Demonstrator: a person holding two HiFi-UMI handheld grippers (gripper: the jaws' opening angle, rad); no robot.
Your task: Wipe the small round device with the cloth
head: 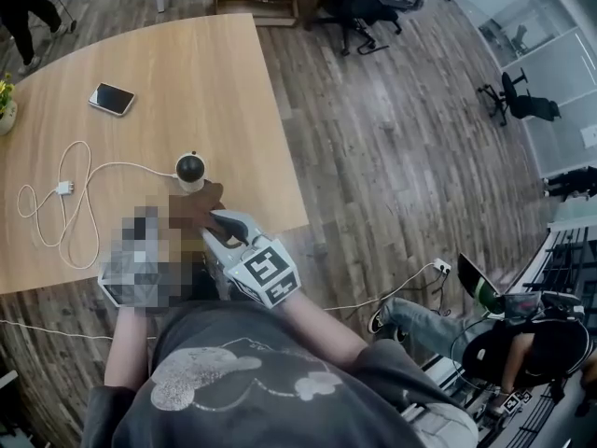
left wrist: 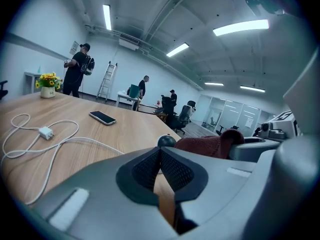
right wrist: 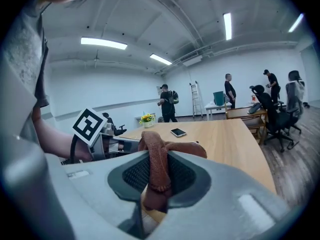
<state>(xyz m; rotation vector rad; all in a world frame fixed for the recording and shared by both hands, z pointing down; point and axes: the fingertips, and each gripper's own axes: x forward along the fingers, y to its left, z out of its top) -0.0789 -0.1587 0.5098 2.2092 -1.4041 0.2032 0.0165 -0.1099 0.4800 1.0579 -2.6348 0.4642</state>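
While cloth (right wrist: 159,161) is gripped, device (head: 190,168) stands

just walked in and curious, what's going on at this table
A person is working at a wooden table with two handheld grippers. The right gripper is clamped on a reddish-brown cloth, held right beside the small round device; contact is unclear. The left gripper is shut and empty.

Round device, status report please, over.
Left gripper shut, empty. Right gripper shut on cloth. Round device upright on table, cloth right beside it, contact unclear. White cable lies left, not blocking.
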